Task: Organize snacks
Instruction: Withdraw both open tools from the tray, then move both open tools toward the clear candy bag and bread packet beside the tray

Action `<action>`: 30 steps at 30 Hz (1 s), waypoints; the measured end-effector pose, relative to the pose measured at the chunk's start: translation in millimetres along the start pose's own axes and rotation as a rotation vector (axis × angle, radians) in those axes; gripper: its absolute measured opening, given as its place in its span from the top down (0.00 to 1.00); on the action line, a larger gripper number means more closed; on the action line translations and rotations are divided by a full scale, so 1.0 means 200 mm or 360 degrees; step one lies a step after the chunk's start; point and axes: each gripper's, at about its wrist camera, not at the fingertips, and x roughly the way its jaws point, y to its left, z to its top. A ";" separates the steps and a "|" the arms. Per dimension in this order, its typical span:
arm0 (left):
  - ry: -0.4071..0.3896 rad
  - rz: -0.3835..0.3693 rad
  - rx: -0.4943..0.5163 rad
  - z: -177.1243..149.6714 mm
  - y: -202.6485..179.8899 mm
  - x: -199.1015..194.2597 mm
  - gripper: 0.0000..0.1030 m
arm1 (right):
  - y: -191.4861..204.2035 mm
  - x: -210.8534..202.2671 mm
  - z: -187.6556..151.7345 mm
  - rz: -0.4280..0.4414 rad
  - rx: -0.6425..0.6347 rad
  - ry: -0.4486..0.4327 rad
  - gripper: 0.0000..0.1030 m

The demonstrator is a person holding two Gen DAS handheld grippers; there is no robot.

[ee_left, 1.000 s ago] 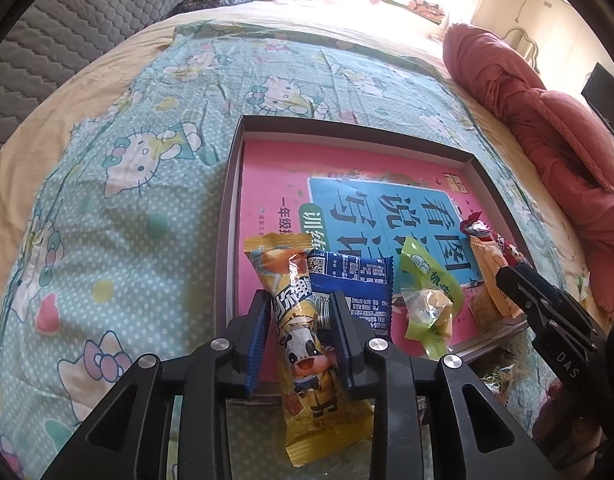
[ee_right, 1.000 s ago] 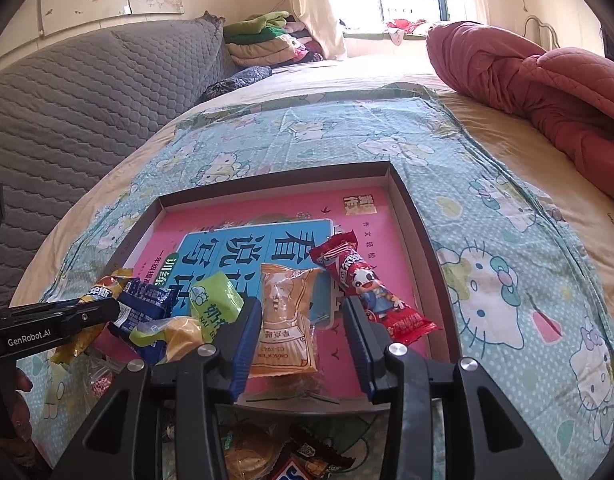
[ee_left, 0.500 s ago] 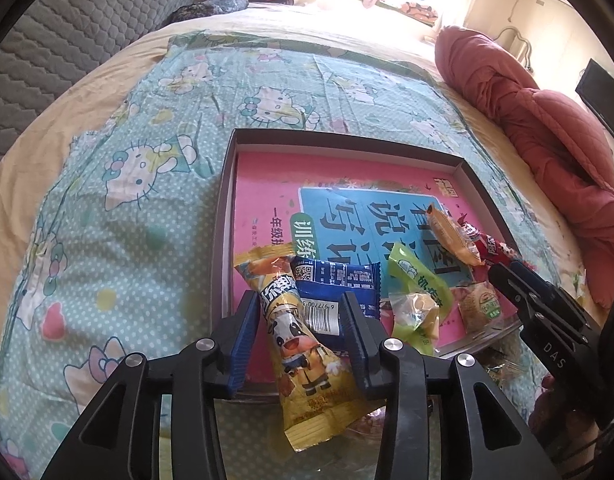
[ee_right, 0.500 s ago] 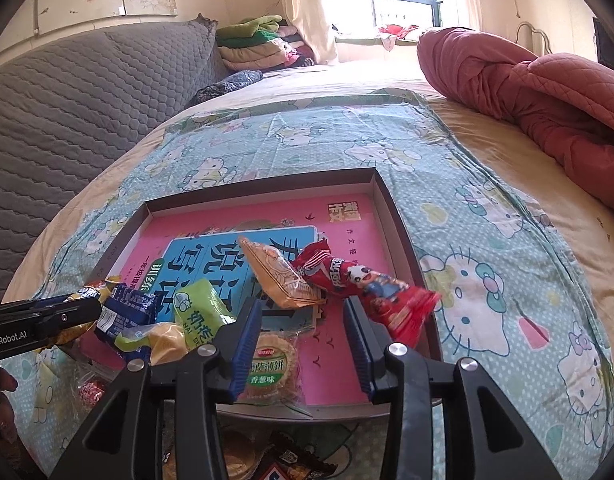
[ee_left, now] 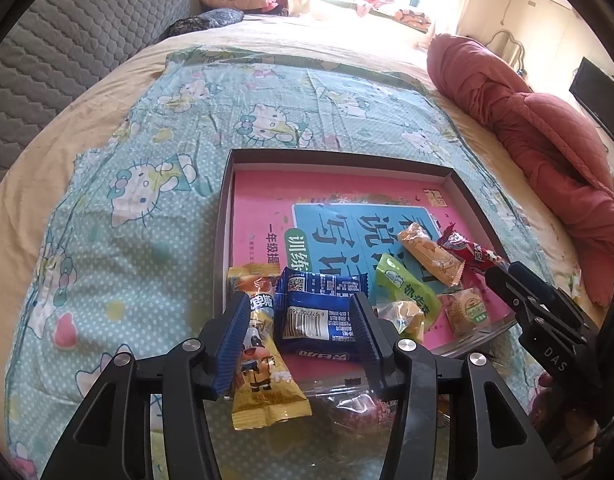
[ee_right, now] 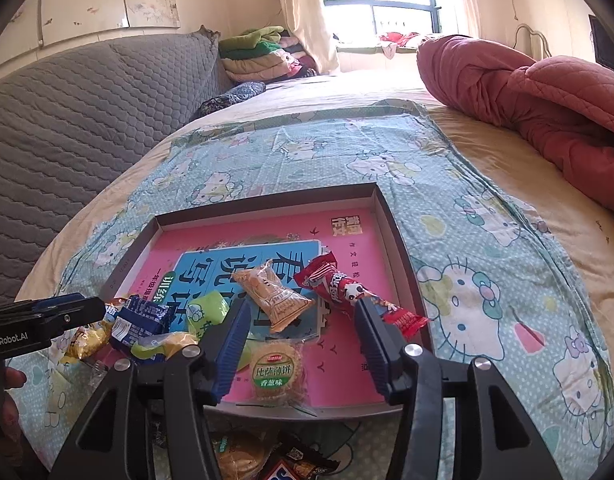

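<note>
Two packets have just been let go, one from each gripper. The left gripper [ee_left: 299, 332] has been opening its jaws; they now stand partly spread, and the yellow cow-print snack bar [ee_left: 263, 344] they pinched a second ago lies loose between them, half over the near edge of the shallow cardboard tray [ee_left: 223, 240], its tail hanging out at lower centre of the left wrist view. A blue wrapped packet [ee_left: 319, 316] sits beside it, also between the fingers but not pressed, as far as the fisheye lets me judge.

The right gripper [ee_right: 301, 344] has likewise been opening and grips nothing. The tan biscuit packet [ee_right: 275, 296] that was between its pads a second ago now rests further up the tray on the pink-and-blue workbook [ee_right: 347, 340], just left of the red snack stick [ee_right: 347, 288]. A round scallion-biscuit pack [ee_right: 279, 372] lies below it between the spread fingers, and a green packet [ee_right: 207, 312] lies to the left.

This reads as a drop-off: both items are now delivered into the tray. More snacks remain outside it on the cartoon-cat sheet [ee_right: 487, 280] at the bottom edge of the right wrist view, so the sorting looks unfinished, and the yellow bar probably needs nudging fully inside.
</note>
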 end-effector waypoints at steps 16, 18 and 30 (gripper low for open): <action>-0.0073 -0.0016 0.0064 0.01 -0.08 -0.15 0.35 | 0.05 -0.17 0.03 0.0027 -0.0055 -0.0103 0.35; -0.0085 -0.0016 0.0067 0.01 -0.08 -0.17 0.35 | 0.06 -0.19 0.03 0.0032 -0.0066 -0.0111 0.34; -0.0154 -0.0052 0.0109 0.00 -0.13 -0.31 0.35 | 0.02 -0.35 0.02 0.0024 -0.0047 -0.0167 0.29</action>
